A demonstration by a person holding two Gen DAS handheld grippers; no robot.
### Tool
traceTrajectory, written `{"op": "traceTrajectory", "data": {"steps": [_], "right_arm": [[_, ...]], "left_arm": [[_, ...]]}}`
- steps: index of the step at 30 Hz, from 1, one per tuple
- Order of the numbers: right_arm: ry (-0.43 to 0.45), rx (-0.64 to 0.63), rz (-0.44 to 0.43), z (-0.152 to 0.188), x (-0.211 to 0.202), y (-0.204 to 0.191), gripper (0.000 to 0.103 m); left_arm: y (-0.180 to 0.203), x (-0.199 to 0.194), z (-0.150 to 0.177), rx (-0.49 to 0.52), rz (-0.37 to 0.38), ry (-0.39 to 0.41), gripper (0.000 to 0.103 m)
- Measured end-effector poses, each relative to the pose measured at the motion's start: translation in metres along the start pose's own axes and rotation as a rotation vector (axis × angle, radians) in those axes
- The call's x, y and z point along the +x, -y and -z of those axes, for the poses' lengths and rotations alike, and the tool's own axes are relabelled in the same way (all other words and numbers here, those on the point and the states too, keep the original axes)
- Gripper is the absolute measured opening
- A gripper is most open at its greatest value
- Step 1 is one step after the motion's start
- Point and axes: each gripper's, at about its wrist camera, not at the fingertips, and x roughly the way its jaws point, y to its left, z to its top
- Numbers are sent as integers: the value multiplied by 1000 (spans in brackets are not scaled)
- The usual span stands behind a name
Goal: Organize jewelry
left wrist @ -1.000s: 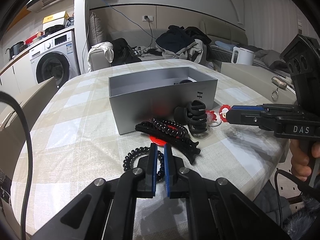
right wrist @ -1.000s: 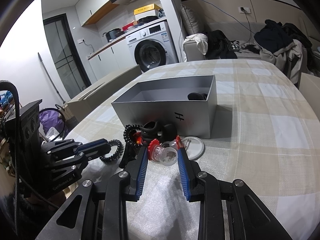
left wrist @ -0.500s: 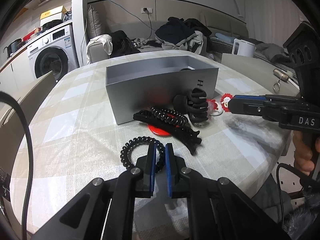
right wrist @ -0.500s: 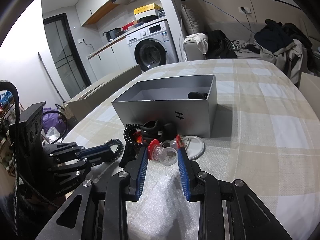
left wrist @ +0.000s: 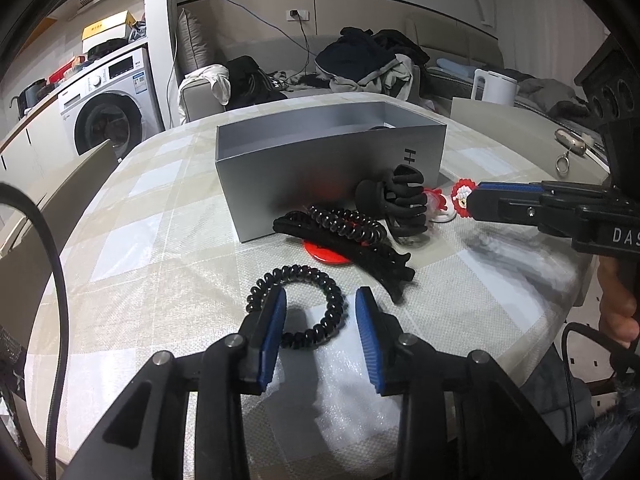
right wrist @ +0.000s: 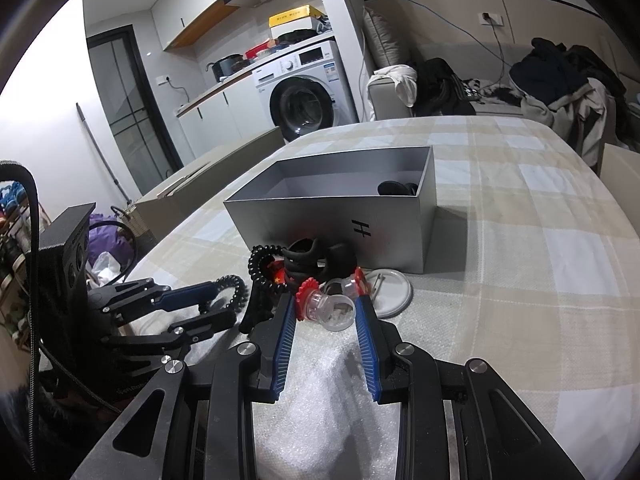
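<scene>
On the checked tablecloth, at the near left, your left gripper stood with its blue pads spread wide, straddling the near arc of a black spiral hair tie that lay flat on the cloth; neither pad clearly touched it. Just beyond and to the right lay a long black hair clip across a red disc, with a second black spiral tie resting on top of it. Behind these stood the open grey box, with one dark item lying in its far right corner. Against the box's right front leaned a black claw clip. Further right, your right gripper held its jaws parted, wider than the clear little jars with red toothed caps lying between its tips; whether a pad touched them could not be told. Just beside the jars on the right sat a white round lid, flat on the cloth. Your hand showed at the right edge, wrapped around the right tool's handle.
</scene>
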Motion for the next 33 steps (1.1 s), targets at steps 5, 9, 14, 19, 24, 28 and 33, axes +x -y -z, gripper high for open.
{"op": "traceTrajectory", "data": {"steps": [5, 9, 14, 19, 24, 28, 33], "right_arm": [[-3, 1, -2, 0, 1, 1, 29], [1, 1, -3, 0, 1, 1, 29], [-2, 1, -3, 0, 1, 1, 29], [-1, 2, -6, 0, 0, 1, 29], [1, 4, -7, 0, 0, 2, 29], [1, 4, -9, 0, 1, 2, 29], [1, 3, -8, -1, 1, 2, 29]], "left_arm": [[1, 0, 0, 5, -1, 0, 30], [3, 0, 1, 20, -11, 1, 30], [3, 0, 1, 21, -10, 0, 30], [2, -3, -1, 7, 26, 13, 30], [2, 0, -1, 11, 30, 0, 30], [4, 0, -1, 20, 24, -2, 30], [4, 1, -2, 29, 26, -3, 29]]}}
